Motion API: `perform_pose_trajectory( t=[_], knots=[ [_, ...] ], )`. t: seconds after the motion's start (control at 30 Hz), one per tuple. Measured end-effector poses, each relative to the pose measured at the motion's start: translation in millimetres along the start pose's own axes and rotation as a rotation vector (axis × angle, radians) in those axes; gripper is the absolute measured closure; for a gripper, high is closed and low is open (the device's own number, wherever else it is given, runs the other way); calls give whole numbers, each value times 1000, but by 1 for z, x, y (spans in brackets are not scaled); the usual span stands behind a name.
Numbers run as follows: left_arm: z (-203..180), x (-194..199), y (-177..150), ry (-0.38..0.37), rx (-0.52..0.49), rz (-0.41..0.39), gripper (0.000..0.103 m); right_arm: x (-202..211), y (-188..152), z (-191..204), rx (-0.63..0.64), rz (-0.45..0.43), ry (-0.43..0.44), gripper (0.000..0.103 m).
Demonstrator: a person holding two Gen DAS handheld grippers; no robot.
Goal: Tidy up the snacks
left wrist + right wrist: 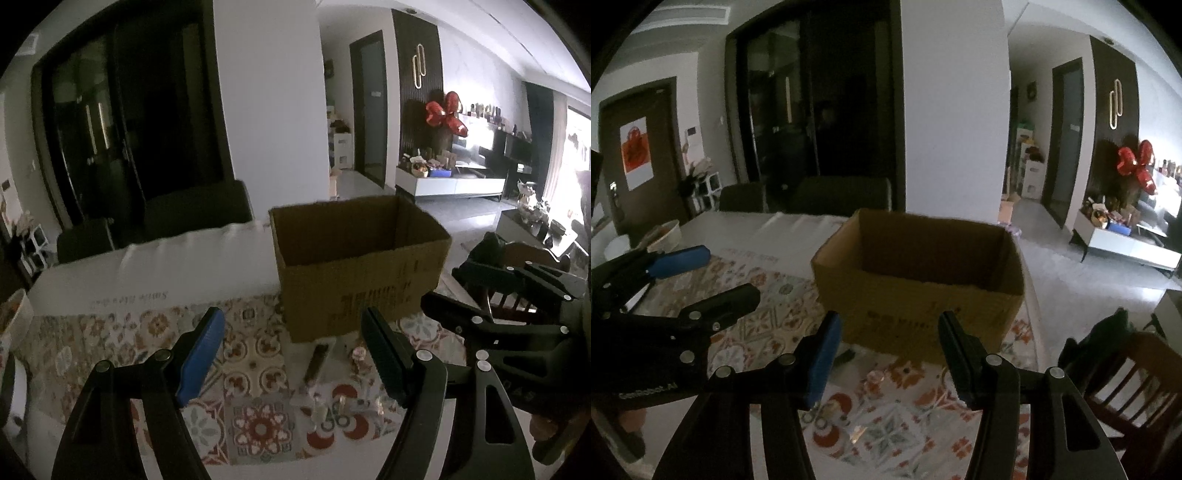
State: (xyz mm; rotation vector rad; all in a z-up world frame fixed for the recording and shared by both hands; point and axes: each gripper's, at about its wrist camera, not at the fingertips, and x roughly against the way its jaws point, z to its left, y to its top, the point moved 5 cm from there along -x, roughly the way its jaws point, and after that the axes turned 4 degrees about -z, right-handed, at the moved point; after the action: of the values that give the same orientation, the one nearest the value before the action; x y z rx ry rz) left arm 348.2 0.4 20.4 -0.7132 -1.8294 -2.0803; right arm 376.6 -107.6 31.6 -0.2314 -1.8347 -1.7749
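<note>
An open brown cardboard box [362, 266] [923, 280] stands on the patterned tablecloth [122, 332]; what is inside it is hidden. Small snacks lie in front of it: a dark wrapped bar [317, 360] and clear-wrapped pieces [325, 406] [875, 376]. My left gripper [291, 354] hovers open above these snacks, nothing between its blue and black pads. My right gripper [890, 354] is also open and holds nothing, just short of the box's near wall. Each gripper shows in the other's view: the right one [441, 286] at the right edge, the left one [729, 273] at the left.
A bowl [14, 314] [665, 232] sits at the table's far left. Dark chairs [195, 206] stand behind the table, and a wooden chair [1137, 387] is at its right end. A white sheet [166, 266] covers the table's far part.
</note>
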Motion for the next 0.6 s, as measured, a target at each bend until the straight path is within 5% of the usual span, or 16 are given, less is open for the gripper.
perform_pose_trajectory(
  t=[0.6],
  knots=[
    [7,-14,-82,-6,32,131,28,-24,-67,29,58,172,48,48]
  ],
)
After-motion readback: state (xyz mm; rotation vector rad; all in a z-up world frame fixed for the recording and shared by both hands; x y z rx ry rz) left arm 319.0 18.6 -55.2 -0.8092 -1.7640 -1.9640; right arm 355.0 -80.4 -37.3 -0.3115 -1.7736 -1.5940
